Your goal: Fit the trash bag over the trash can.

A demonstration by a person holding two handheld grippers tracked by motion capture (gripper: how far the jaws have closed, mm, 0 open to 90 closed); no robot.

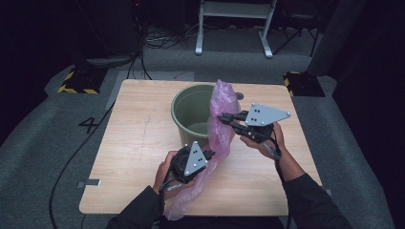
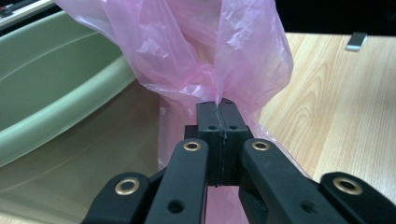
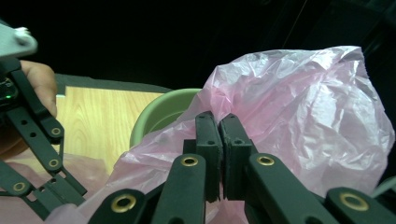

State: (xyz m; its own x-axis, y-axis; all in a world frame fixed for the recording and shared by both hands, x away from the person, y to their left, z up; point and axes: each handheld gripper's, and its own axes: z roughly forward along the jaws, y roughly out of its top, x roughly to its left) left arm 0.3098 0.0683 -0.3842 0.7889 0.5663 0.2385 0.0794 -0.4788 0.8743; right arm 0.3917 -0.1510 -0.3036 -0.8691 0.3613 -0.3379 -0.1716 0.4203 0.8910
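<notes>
Pink bag [image 1: 220,125] stretches between both grippers — left gripper [image 1: 210,154] and right gripper [image 1: 222,117] each clamped on its film.

pink bag [image 1: 220,125], green bucket [image 1: 184,110]

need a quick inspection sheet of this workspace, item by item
surface: light wooden table, bare around the work.
job's things: pink plastic bag held up beside the green bucket, its tail trailing off the table's near edge; the bucket stands upright at the far middle of the table.
clutter: small round dark thing behind the bucket, too small to identify.
grippers: left gripper shut on the bag's film; right gripper shut on the bag higher up.
cables: one trails from each gripper along the forearm; more lie on the floor at left and at the back.
surroundings: grey carpet, two yellow-and-black striped bases, white frame legs, dark room.
</notes>
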